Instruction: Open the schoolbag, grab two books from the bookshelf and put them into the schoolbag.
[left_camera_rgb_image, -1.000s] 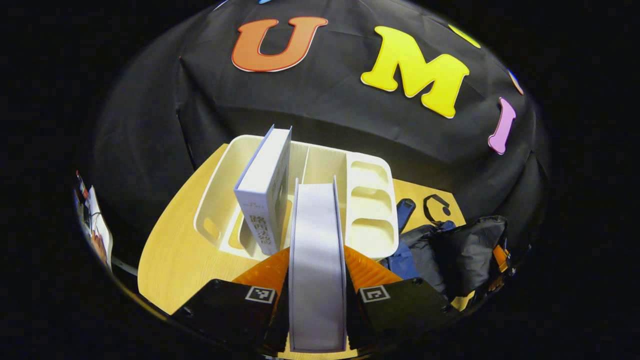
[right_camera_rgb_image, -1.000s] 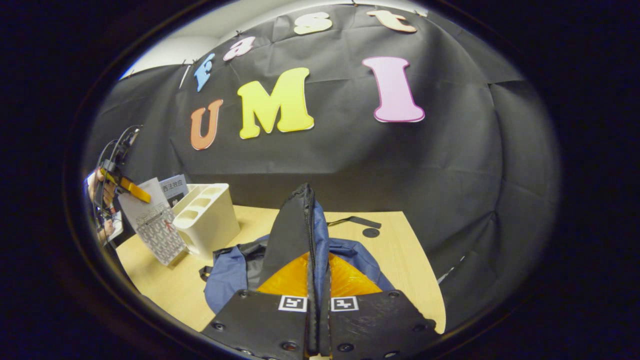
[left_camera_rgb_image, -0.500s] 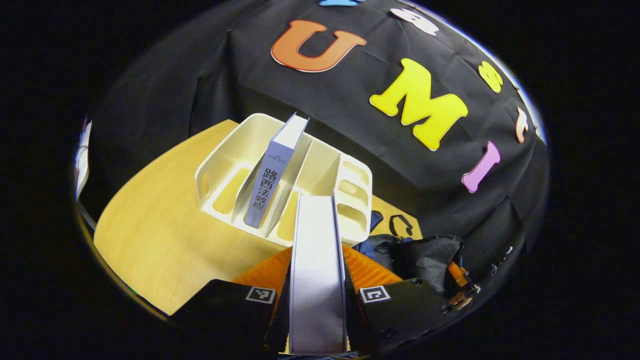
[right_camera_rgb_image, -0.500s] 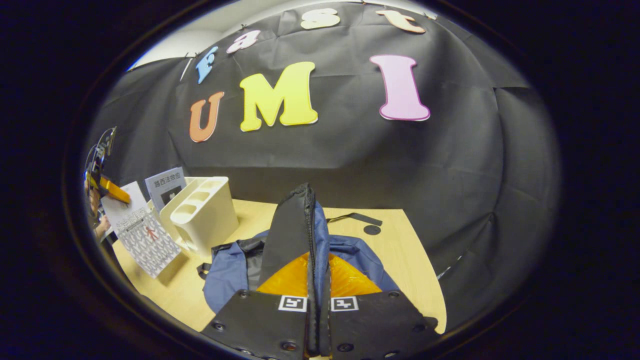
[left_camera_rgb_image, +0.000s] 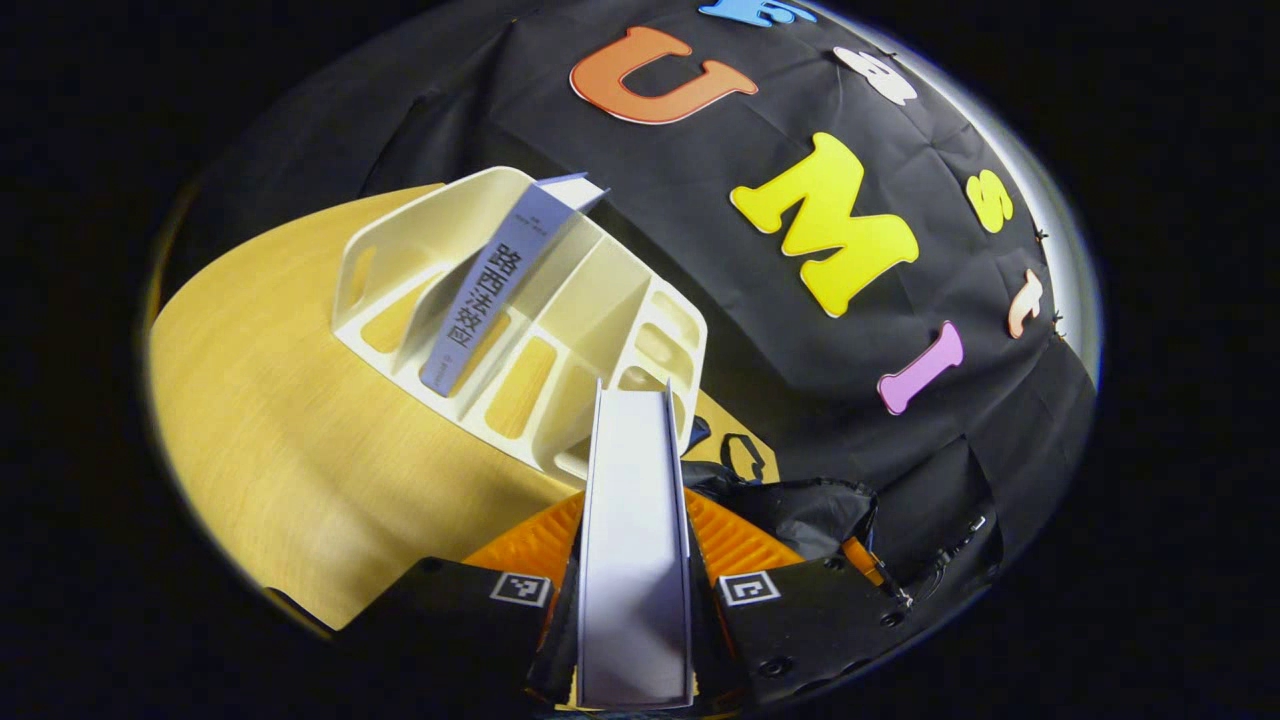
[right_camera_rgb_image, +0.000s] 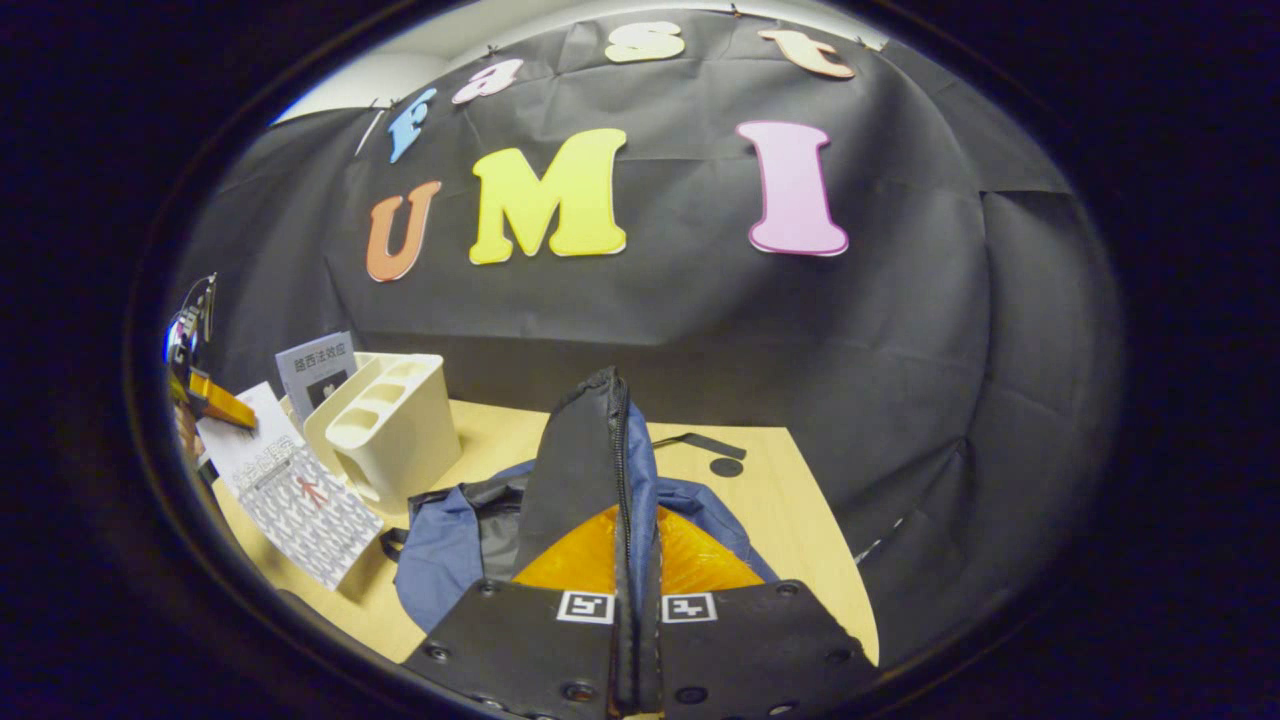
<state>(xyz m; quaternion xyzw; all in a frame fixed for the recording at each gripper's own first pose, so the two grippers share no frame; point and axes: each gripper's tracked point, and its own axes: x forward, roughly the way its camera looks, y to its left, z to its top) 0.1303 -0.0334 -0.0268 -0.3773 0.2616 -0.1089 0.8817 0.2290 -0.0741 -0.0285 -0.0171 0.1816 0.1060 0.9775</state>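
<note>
My left gripper (left_camera_rgb_image: 635, 510) is shut on a white book (left_camera_rgb_image: 632, 560), seen edge-on between the orange fingers. In the right gripper view the same book (right_camera_rgb_image: 300, 500) shows a patterned cover and hangs tilted beside the cream bookshelf (right_camera_rgb_image: 395, 425), left of the blue schoolbag (right_camera_rgb_image: 440, 550). A second book (left_camera_rgb_image: 480, 290) with a grey-blue spine leans in the bookshelf (left_camera_rgb_image: 560, 340). My right gripper (right_camera_rgb_image: 635, 530) is shut on the schoolbag's black zipped flap (right_camera_rgb_image: 590, 450) and holds it upright. The dark schoolbag (left_camera_rgb_image: 800, 505) lies right of the shelf.
The wooden table (right_camera_rgb_image: 790, 510) ends close to the right of the bag. A black strap (right_camera_rgb_image: 700, 442) and a small black disc (right_camera_rgb_image: 726, 466) lie behind the bag. Bare tabletop (left_camera_rgb_image: 280, 430) stretches left of the shelf.
The left gripper has drawn the white book out of the shelf and tilted, carrying it lower and nearer the bag. The right gripper kept holding the flap up.
</note>
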